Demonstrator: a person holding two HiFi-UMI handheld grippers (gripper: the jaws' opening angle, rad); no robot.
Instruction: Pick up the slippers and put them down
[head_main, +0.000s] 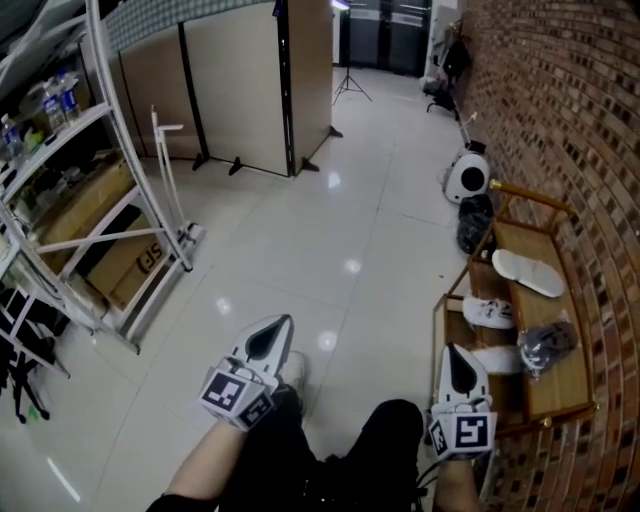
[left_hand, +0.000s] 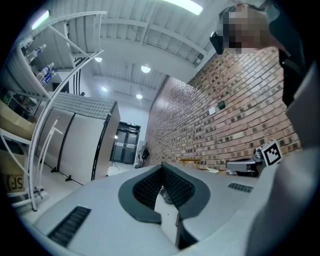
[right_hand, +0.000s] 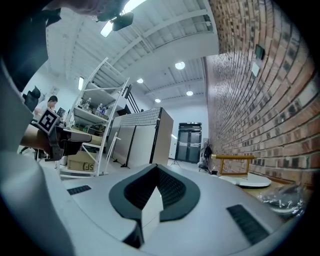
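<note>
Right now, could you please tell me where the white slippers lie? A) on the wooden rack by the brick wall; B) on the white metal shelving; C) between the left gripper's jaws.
A: the white slippers rest on the wooden rack against the brick wall, at the head view's right.

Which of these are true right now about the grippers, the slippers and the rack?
1. The left gripper and the right gripper are both shut and empty. True.
2. A white slipper lies on the wooden rack. True.
3. The rack stands at the person's left. False: it stands at the right, along the brick wall.
4. The crumpled plastic bag hangs from the left gripper. False: it lies on the rack.
</note>
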